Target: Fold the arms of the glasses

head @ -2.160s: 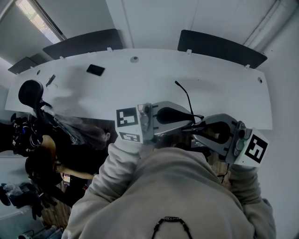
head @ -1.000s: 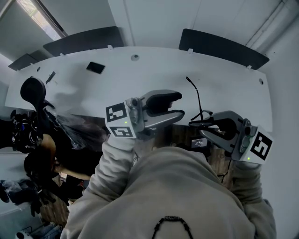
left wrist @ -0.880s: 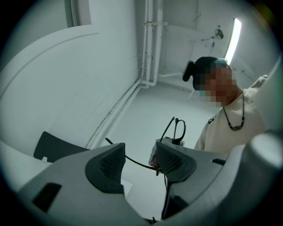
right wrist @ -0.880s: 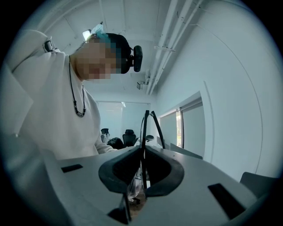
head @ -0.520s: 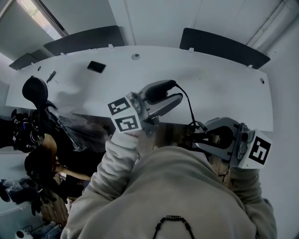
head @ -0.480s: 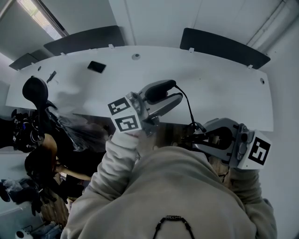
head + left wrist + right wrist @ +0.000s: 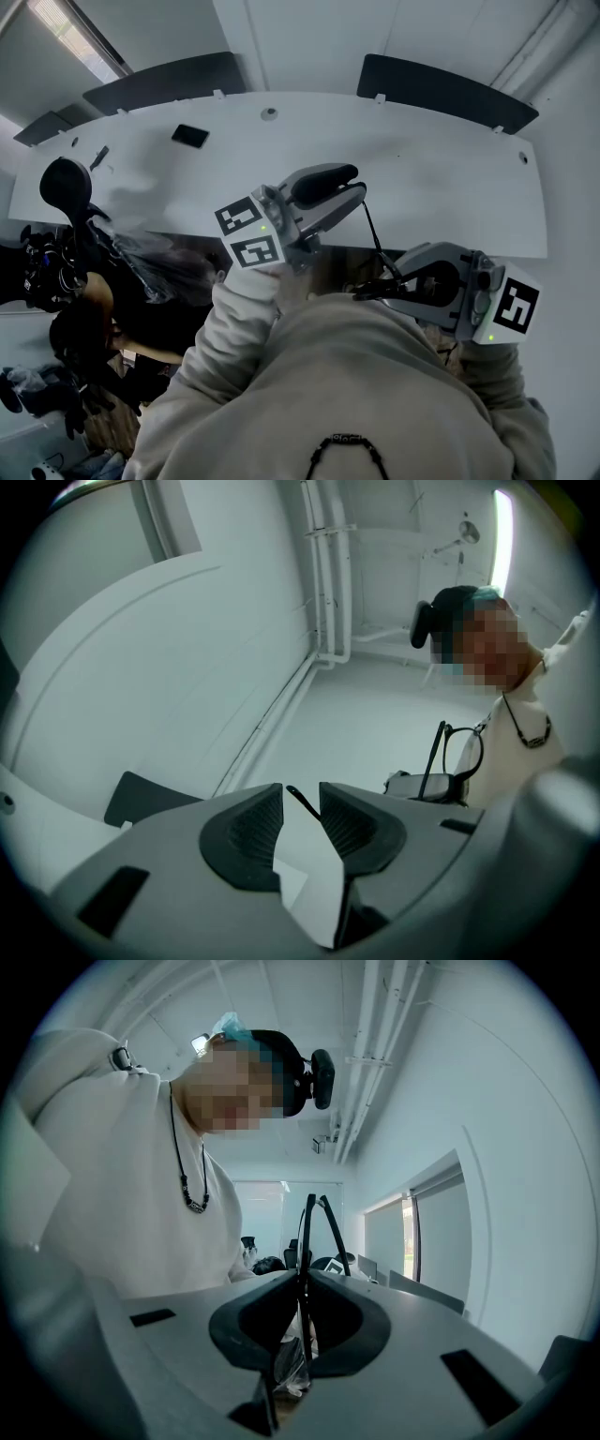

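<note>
In the head view my right gripper (image 7: 386,286) is low at the right, shut on the front of the black glasses (image 7: 370,287). One thin arm of the glasses (image 7: 372,234) slants up to my left gripper (image 7: 356,184). In the left gripper view the arm's tip (image 7: 302,801) lies in the gap between the ribbed pads (image 7: 349,829), against the right one. Those jaws have just been closing, but a gap remains on the other side. The lenses (image 7: 466,755) show further off. In the right gripper view the frame (image 7: 307,1232) rises upright from the pinched jaws.
A long white table (image 7: 450,178) curves across behind both grippers, with a small black flat object (image 7: 190,136) at its far left. Dark chair backs (image 7: 445,94) stand behind it. A black headset-like shape (image 7: 61,183) and clutter lie at the left edge.
The left gripper swung right and up to the arm's tip and its jaws narrowed around it. The right gripper moved left and lower with the glasses, so the arm slants more.
</note>
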The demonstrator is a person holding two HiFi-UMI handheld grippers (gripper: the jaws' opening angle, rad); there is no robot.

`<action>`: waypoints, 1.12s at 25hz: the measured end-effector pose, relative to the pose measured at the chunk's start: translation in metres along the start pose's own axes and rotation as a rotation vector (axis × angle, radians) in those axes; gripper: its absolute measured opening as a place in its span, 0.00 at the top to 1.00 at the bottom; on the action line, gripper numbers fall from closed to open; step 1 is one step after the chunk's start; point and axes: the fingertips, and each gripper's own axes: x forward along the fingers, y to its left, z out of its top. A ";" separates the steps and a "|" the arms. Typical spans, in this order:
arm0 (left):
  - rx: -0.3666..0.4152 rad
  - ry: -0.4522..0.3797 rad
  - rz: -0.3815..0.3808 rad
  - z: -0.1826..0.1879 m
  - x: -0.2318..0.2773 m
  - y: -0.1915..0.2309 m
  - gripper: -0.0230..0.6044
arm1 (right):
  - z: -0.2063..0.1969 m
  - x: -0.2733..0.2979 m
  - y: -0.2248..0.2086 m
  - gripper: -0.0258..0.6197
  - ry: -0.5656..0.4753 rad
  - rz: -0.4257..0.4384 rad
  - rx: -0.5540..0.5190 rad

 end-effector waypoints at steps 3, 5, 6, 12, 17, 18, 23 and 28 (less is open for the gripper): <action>0.040 0.019 -0.007 0.000 0.001 -0.005 0.82 | -0.001 0.000 0.000 0.88 0.004 -0.001 -0.003; 0.058 0.024 -0.008 0.002 0.001 -0.006 0.83 | 0.000 0.000 0.001 0.88 0.008 0.001 -0.009; 0.059 0.021 -0.012 0.003 0.000 -0.007 0.84 | 0.000 0.001 0.001 0.88 0.009 0.003 -0.012; 0.102 0.015 -0.019 0.011 0.001 -0.013 0.87 | 0.000 0.001 0.001 0.88 0.016 0.006 -0.010; 0.157 0.045 0.004 0.009 0.002 -0.014 0.87 | -0.003 0.000 -0.001 0.88 0.021 0.005 0.005; 0.163 0.049 0.006 0.009 0.002 -0.014 0.87 | -0.004 0.000 -0.001 0.88 0.019 0.004 0.009; 0.193 0.069 0.009 0.009 0.005 -0.016 0.87 | -0.010 0.001 -0.001 0.88 0.040 0.007 0.027; 0.236 0.106 0.012 0.007 0.007 -0.021 0.88 | -0.020 -0.002 -0.007 0.88 0.056 -0.011 0.062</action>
